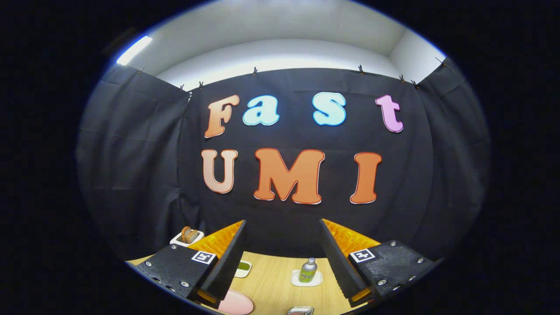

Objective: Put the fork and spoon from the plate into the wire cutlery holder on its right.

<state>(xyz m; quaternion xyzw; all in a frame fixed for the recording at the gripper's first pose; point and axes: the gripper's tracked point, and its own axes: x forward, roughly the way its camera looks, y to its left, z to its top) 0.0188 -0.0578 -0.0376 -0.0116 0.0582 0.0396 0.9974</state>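
While the gripper (282,258) is hovering above a wooden table (273,286) with its fingers spread wide and nothing between them, it is facing the booth's black cloth wall more than the tabletop. A small bottle with a green label (309,269) is standing upright on a white coaster (299,280), showing in the gap between the fingers, nearer the right one. Beside the left finger, a small white dish holding something green (243,267) is sitting on the table. A pink plate (237,302) is peeking out low down, just below the left finger; the fork and spoon cannot be made out on it. Something metallic (300,310) is showing nearby on the plate's right, too cropped to identify. Beyond the left finger, a white tray with a brown item (188,236) is resting near the wall.
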